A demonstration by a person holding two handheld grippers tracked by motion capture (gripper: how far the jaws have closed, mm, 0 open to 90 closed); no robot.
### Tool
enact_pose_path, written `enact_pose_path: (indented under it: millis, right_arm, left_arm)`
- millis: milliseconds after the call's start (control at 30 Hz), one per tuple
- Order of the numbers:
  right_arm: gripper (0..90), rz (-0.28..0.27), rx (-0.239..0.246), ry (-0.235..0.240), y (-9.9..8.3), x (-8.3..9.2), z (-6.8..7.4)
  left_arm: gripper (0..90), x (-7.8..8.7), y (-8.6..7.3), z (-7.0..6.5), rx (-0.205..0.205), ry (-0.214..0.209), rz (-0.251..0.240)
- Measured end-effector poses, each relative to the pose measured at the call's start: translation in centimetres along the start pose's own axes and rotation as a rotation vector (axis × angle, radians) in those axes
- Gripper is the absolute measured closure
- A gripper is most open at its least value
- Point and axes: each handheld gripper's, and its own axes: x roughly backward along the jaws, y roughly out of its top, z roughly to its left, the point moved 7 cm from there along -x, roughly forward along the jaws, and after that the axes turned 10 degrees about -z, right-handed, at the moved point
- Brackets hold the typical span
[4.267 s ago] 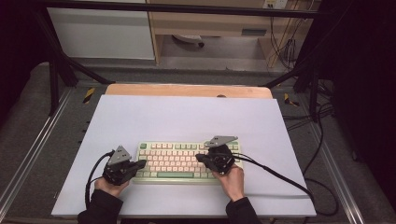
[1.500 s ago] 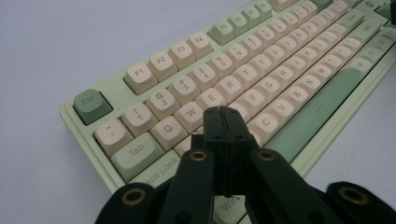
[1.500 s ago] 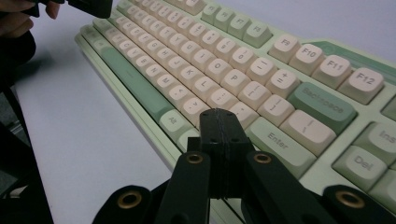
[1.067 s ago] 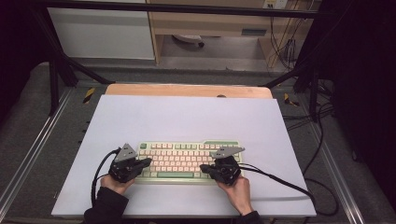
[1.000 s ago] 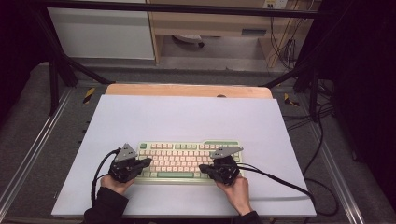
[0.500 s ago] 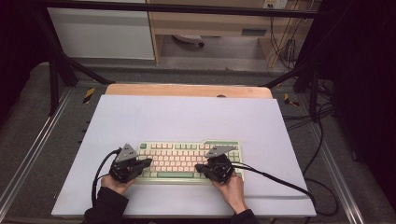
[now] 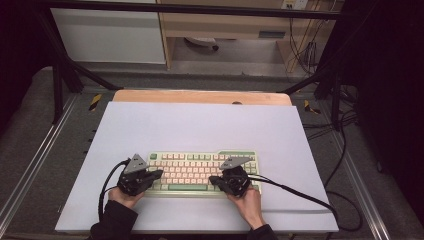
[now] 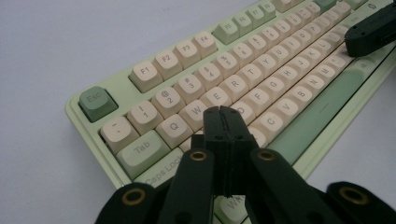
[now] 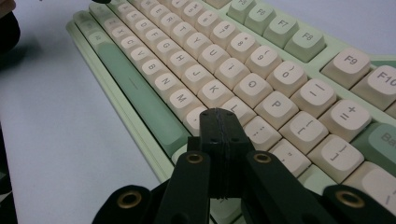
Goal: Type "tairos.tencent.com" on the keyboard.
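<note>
A pale green keyboard (image 7: 200, 169) with cream keys lies on the white table top (image 7: 200, 125), near its front edge. My left gripper (image 7: 159, 174) is at the keyboard's left end, its jaws shut with nothing between them. In the left gripper view the closed tips of the left gripper (image 8: 223, 112) sit over the letter keys (image 8: 233, 84) near W and S. My right gripper (image 7: 214, 179) is shut and empty at the keyboard's right part. In the right gripper view, the right gripper (image 9: 218, 114) points at the keyboard (image 9: 243, 70) near L. Whether either tip touches a key I cannot tell.
A wooden strip (image 7: 200, 96) borders the table's far edge. The right gripper's black cable (image 7: 300, 192) trails across the table to the right. Metal rails (image 7: 40, 160) and more cables (image 7: 345, 150) flank the table. The other gripper's tip (image 8: 369, 32) shows above the space bar.
The right gripper has shifted slightly to the left along the keyboard's near rows. The left gripper has stayed where it was. Both jaws remain shut.
</note>
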Motion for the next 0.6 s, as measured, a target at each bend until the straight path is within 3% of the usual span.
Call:
enact_pose_path:
  millis: [233, 433, 600]
  right_arm:
    - [90.0, 0.003, 0.001, -0.004, 0.0, 0.1, 0.0]
    - [90.0, -0.021, 0.01, -0.016, 0.6, 1.1, -0.2]
    - [90.0, -0.033, -0.009, -0.024, 0.5, 1.9, -0.8]
  left_arm:
    - [90.0, 0.0, 0.0, 0.0, -0.003, 0.0, 0.002]
    - [90.0, 0.1, 0.0, -0.1, -0.002, 0.0, -0.001]
    - [90.0, 0.0, 0.1, -0.2, -0.006, -0.004, -0.001]
